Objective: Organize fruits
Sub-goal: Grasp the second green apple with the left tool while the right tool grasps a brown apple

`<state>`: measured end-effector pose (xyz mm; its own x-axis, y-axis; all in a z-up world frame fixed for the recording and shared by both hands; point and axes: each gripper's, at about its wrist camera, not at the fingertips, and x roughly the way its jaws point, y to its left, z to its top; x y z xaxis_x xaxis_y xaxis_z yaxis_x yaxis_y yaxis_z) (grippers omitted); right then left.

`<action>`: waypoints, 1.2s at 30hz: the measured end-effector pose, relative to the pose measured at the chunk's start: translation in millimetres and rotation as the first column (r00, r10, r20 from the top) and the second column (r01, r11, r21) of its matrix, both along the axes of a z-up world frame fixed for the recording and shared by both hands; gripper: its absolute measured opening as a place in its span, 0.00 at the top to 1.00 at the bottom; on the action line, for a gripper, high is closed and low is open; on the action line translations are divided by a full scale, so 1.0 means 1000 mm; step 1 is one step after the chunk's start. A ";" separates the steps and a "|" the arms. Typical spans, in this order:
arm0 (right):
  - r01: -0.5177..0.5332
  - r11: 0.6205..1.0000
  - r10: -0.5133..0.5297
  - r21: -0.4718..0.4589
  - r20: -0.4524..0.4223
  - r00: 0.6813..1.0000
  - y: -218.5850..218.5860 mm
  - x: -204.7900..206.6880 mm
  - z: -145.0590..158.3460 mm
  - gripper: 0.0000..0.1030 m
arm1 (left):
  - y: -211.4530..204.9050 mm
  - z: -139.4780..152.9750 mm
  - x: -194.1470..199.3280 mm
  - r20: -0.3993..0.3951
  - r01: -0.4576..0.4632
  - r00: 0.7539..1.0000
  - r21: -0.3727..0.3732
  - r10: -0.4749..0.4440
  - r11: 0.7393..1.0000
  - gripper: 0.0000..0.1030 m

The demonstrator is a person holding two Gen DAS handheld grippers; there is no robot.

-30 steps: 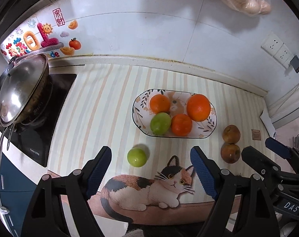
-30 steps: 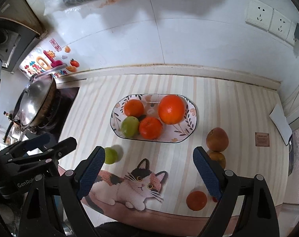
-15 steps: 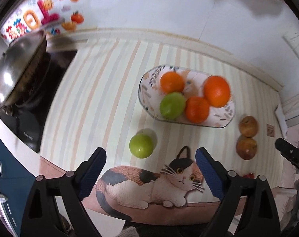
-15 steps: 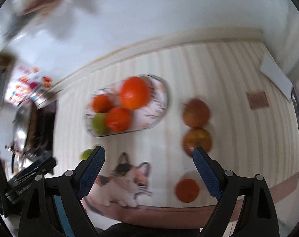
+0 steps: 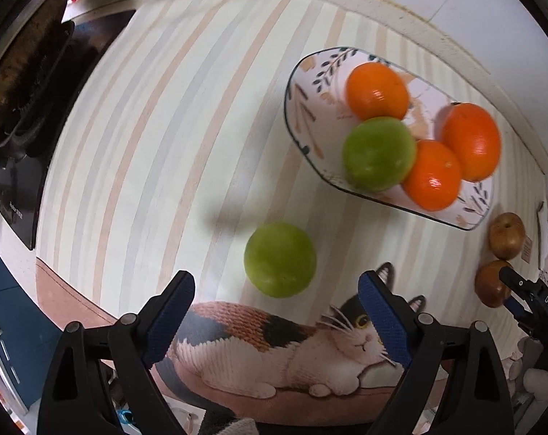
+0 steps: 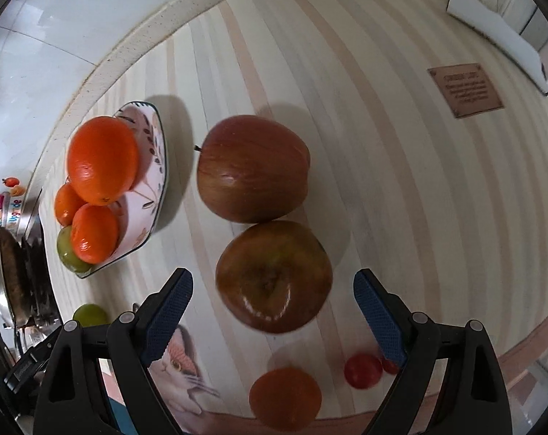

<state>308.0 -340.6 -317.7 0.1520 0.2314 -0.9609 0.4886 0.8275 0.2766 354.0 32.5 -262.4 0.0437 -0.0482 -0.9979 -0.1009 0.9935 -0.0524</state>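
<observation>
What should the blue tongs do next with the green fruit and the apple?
Probably drop a little lower: the left tongs hang open over the loose green fruit, and the right tongs, jaws closing slightly, frame the nearer apple. Neither touches yet; both fruits sit outside the plate.

Home kitchen: stove (image 5: 24, 116), tiled wall (image 6: 38, 18).

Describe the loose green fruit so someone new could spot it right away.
Find the striped mat with the cat picture. Just above the cat's back lies the green fruit, alone on the mat. Its lookalike sits in the patterned dish among oranges; this one touches nothing.
</observation>
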 end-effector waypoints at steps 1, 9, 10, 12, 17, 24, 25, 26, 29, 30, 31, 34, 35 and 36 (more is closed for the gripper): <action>0.000 1.000 0.000 0.006 -0.004 1.000 0.001 0.001 -0.005 0.21 | 0.001 -0.003 0.001 -0.009 -0.003 1.000 -0.002 0.003 1.000 0.10; -0.045 0.999 0.045 -0.004 0.014 0.999 0.016 0.003 -0.013 0.31 | -0.004 -0.036 0.012 -0.073 0.018 0.997 0.007 -0.017 1.000 0.10; -0.053 0.999 0.053 0.012 0.009 0.999 0.021 0.002 -0.013 0.31 | -0.005 -0.040 0.014 -0.079 0.025 0.997 0.008 -0.024 1.000 0.11; -0.082 0.997 0.081 0.018 0.007 0.997 0.031 0.000 -0.012 0.31 | -0.008 -0.047 0.015 -0.087 0.036 0.996 0.003 -0.036 0.999 0.30; -0.177 0.984 0.177 0.037 0.012 0.984 0.071 -0.006 -0.008 0.31 | -0.012 -0.052 0.014 -0.071 0.043 0.997 0.013 -0.041 0.999 0.51; -0.301 0.952 0.302 0.062 -0.005 0.953 0.127 -0.010 -0.015 0.31 | -0.033 -0.051 -0.018 -0.095 0.099 0.990 -0.023 -0.101 0.995 0.51; -0.314 0.947 0.315 0.064 -0.008 0.949 0.132 -0.012 -0.016 0.31 | -0.038 -0.052 -0.024 -0.104 0.108 0.988 -0.034 -0.111 0.994 0.51; -0.326 0.943 0.327 0.063 -0.011 0.945 0.137 -0.011 -0.016 0.31 | -0.043 -0.054 -0.030 -0.109 0.115 0.987 -0.039 -0.119 0.993 0.51; -0.342 0.938 0.344 0.059 -0.018 0.939 0.148 -0.011 -0.020 0.31 | -0.052 -0.053 -0.038 -0.096 0.138 0.986 -0.021 -0.139 0.990 0.51; -0.350 0.936 0.351 0.049 -0.016 0.936 0.151 -0.011 -0.019 0.31 | -0.054 -0.052 -0.039 -0.096 0.139 0.985 -0.021 -0.141 0.990 0.51; -0.357 0.933 0.358 0.043 -0.016 0.934 0.153 -0.010 -0.019 0.31 | -0.057 -0.051 -0.040 -0.093 0.144 0.985 -0.016 -0.145 0.989 0.51; -0.355 0.934 0.356 0.041 -0.016 0.934 0.158 -0.008 -0.020 0.31 | -0.060 -0.051 -0.042 -0.090 0.147 0.985 -0.016 -0.148 0.989 0.51; -0.352 0.935 0.353 0.044 -0.012 0.936 0.150 -0.004 -0.017 0.31 | -0.061 -0.051 -0.043 -0.091 0.146 0.985 -0.023 -0.147 0.989 0.51; -0.347 0.937 0.348 0.047 -0.005 0.938 0.150 -0.003 -0.015 0.31 | -0.060 -0.049 -0.043 -0.087 0.146 0.985 -0.026 -0.148 0.989 0.52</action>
<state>304.8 -190.8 -332.8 0.0416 0.3104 -0.9497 0.1769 0.9332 0.3128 311.4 -27.2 -311.0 -0.0540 -0.0668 -0.9963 0.0410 0.9968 -0.0690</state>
